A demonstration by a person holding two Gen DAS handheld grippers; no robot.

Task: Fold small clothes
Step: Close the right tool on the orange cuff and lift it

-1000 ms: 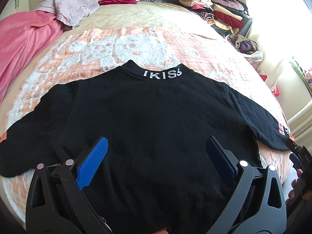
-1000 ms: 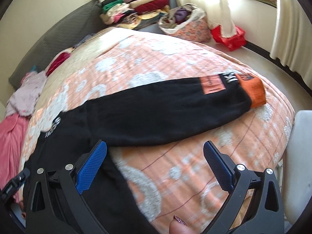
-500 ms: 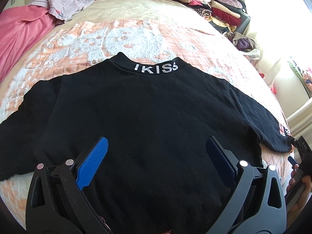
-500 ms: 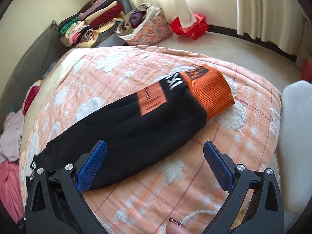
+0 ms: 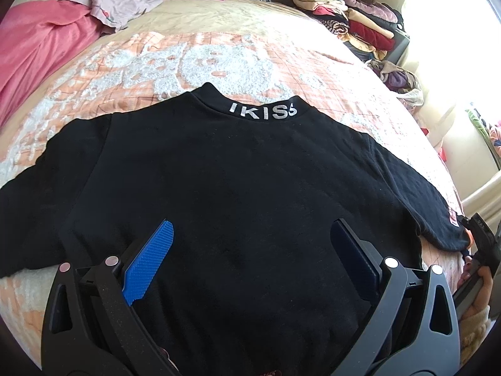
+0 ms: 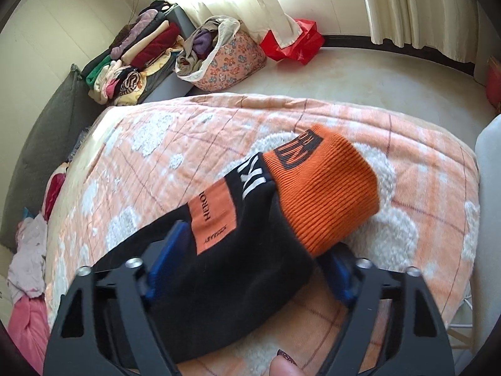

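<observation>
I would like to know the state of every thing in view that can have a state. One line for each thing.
Black sweater: spread flat on the bed, unfolded, collar away from the camera.
Sleeve with orange cuff: stretched out sideways, lying between the right gripper's fingers.
Left gripper: open, over the sweater's body, holding nothing.
Right gripper: jaws just been closing around the sleeve; contact unclear.
Clothes stack: folded, piled up.
Floral bag: open, stuffed with clothes.

Bare blanket [image 6: 422, 188] beyond orange cuff [image 6: 325, 194]
</observation>
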